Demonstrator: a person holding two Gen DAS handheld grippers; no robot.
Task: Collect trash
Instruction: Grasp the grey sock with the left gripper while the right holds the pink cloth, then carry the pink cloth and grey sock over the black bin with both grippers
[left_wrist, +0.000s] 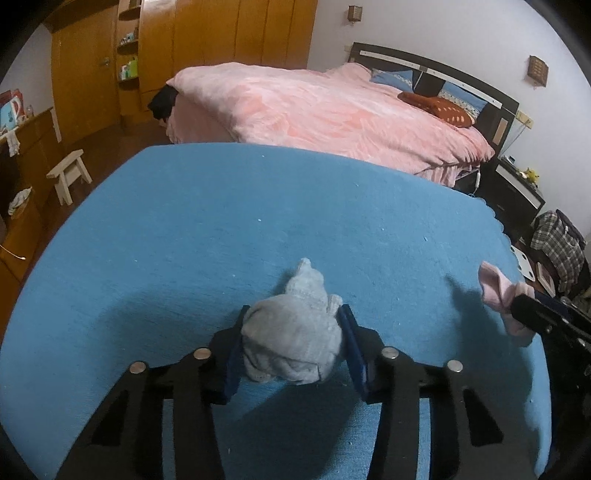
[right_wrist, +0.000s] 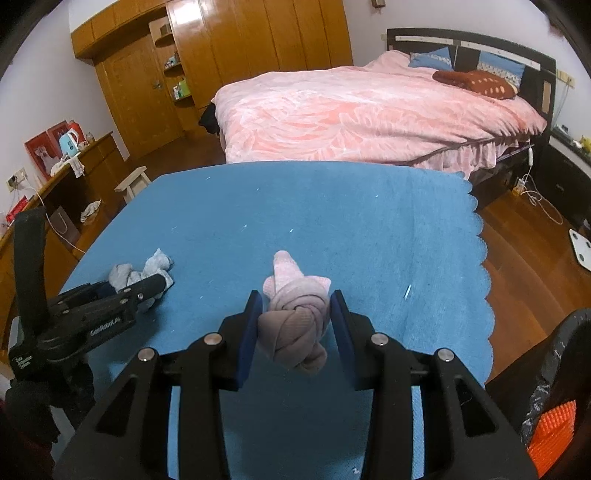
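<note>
On the left, the left gripper (left_wrist: 293, 332) straddles a balled grey sock (left_wrist: 295, 332) lying on the blue cloth (left_wrist: 221, 221) that covers the table; its blue pads (left_wrist: 351, 343) stand about half open and touch the bundle's sides, so it appears gripped, though whether the squeeze is firm cannot be told. To the right of it, the right gripper (right_wrist: 295, 317) holds a knotted pink sock (right_wrist: 295, 317) between its pads, also partly open, pinching the knot with the toe end poking forward above the cloth. At the far right, beside the table edge, sits a black-lined bin (right_wrist: 554, 369) (presumably where both bundles go). The risks from here, as I judge them: the grey bundle is soft and loosely rolled, so a shallow grip could let it unroll or slip out on lifting; the left pads sit low and might snag the cloth and drag it; and the two grippers are near each other, so moving both toward the bin could make them collide.
</note>
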